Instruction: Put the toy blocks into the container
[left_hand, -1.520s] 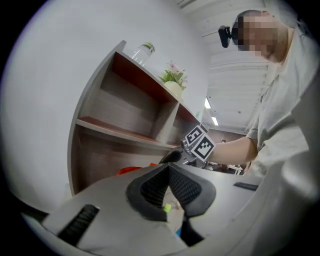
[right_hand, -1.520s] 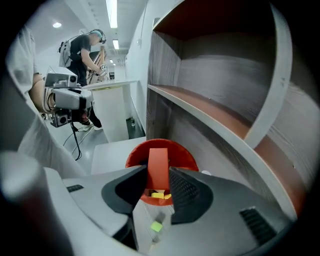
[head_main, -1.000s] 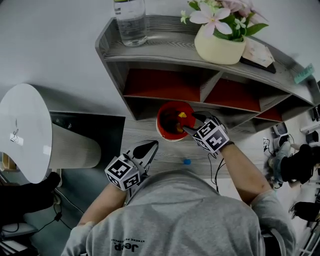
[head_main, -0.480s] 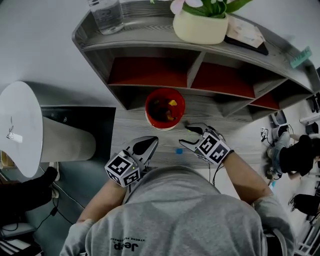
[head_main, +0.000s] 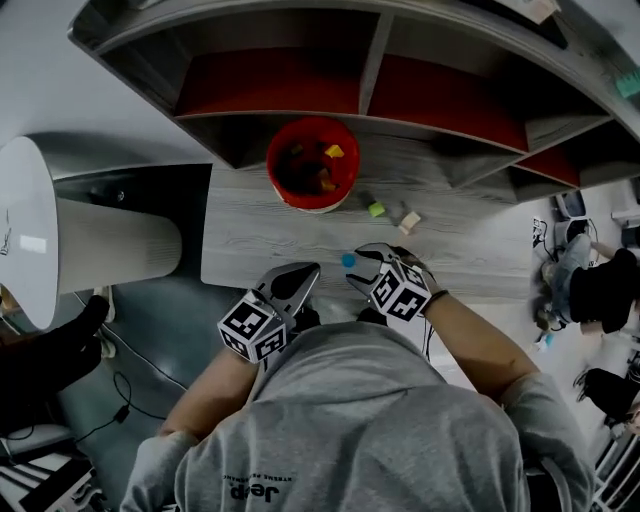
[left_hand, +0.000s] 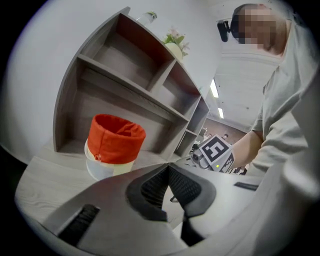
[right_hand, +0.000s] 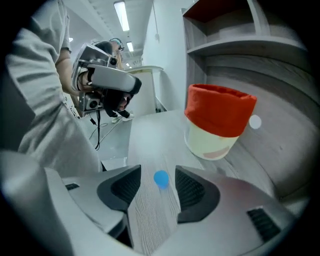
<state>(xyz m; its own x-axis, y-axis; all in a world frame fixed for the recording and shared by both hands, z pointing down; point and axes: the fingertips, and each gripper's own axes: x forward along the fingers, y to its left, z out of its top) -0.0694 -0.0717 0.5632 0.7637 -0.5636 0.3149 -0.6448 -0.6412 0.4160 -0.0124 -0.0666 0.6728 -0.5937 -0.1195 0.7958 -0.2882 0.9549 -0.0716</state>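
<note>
Between the right gripper's (head_main: 358, 266) pads, w/ a gap each side, the blue block (head_main: 348, 261) sits on the desk (head_main: 250, 240). Its jaws are approx. half open, have just been closing, and aren't pressing it. The left gripper (head_main: 303, 272), at 8 o'clock of the block, has its tips together and holds nothing. The red container (head_main: 312, 203) is at 11 o'clock; green block (head_main: 376, 209) & beige block (head_main: 409, 221) are at 1 o'clock. The sweatshirt (head_main: 330, 420) reads "Jeep", upside down. Desk's front edge is near at 6 o'clock; bare wood runs toward the container.
</note>
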